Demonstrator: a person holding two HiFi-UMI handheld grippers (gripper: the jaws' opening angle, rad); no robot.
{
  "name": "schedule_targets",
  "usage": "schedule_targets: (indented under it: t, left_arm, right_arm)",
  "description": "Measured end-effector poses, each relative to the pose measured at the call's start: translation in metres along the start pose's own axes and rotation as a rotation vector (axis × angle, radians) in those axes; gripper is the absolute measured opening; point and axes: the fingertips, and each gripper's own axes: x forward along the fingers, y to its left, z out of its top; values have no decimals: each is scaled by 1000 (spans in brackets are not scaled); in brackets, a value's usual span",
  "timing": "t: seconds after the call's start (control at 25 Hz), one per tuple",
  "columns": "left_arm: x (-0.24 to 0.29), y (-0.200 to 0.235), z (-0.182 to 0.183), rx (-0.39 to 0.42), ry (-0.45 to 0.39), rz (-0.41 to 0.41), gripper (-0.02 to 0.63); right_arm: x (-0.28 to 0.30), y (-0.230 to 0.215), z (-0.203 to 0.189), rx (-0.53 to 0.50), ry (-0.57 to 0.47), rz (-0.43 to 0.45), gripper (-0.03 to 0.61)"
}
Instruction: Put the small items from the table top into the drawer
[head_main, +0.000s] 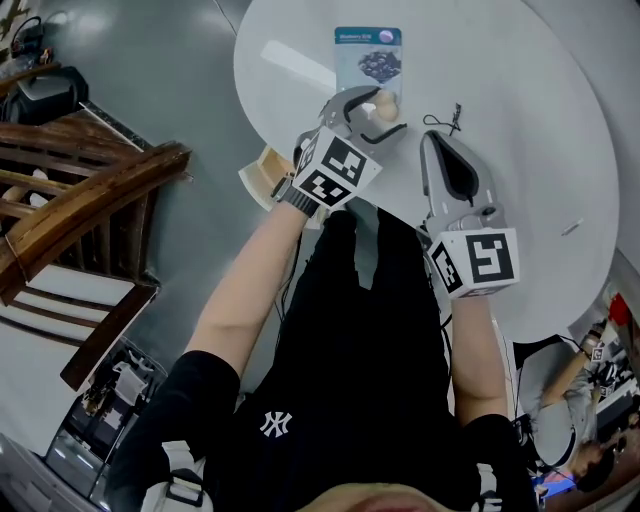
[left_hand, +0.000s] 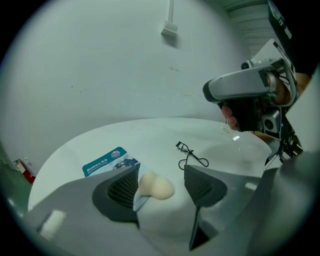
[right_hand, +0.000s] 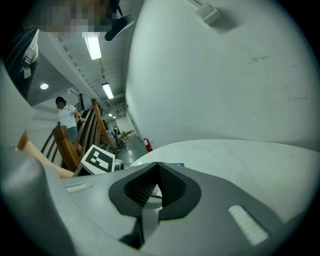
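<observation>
A beige egg-shaped sponge lies on the round white table between the jaws of my left gripper. That gripper is open, and the sponge rests close to its left jaw. Behind the sponge lies a blue blueberry packet. A black eyelash curler lies to the right. My right gripper hovers near the curler, shut with nothing in it. No drawer shows clearly.
A pale wooden box-like part sticks out under the table's near-left edge by my left wrist. A wooden stair railing stands to the left. Another person is at the lower right.
</observation>
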Motion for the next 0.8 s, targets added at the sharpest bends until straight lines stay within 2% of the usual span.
schedule_targets:
  t: [0.44,0.8]
  left_arm:
    - [17,9,-18,22,48,14,278]
    - [12,13,-17,7,12,37,244]
  right_arm:
    - [3,-11,-9,7,29,-17,25]
    - [1,-12,-11,10,29,-30,23]
